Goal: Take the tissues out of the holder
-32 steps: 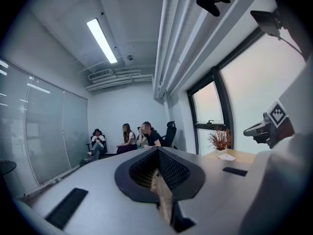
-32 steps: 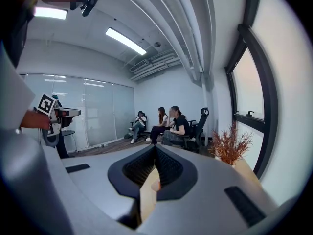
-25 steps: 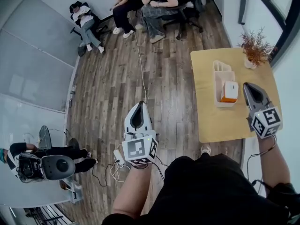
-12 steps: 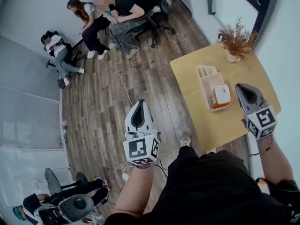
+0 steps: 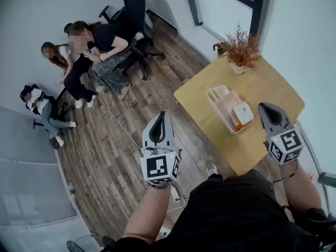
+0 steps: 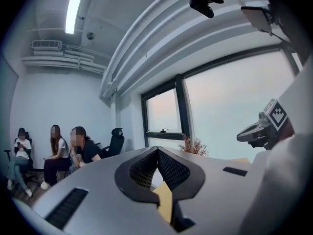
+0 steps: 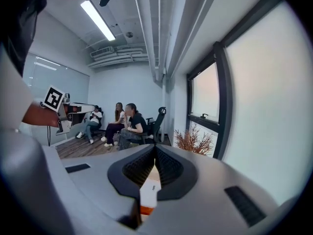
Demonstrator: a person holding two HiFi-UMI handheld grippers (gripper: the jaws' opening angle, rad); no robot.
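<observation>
Head view shows white-and-orange tissue pack (image 5: 242, 114) inside pale holder (image 5: 218, 96).

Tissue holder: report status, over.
Both grippers shut, empty: left gripper over wooden floor, right gripper near white slotted holder. White-and-orange tissue pack inside holder, untouched. Nothing blocking.

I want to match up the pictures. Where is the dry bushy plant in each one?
Head view: the plant stands at the far corner of the table, upper right.
Left gripper view: the plant is small, right of centre, below the window.
Right gripper view: the plant is right of centre, again below the window.
Shared landmark: the black office chair, left of the plant in all three views.
</observation>
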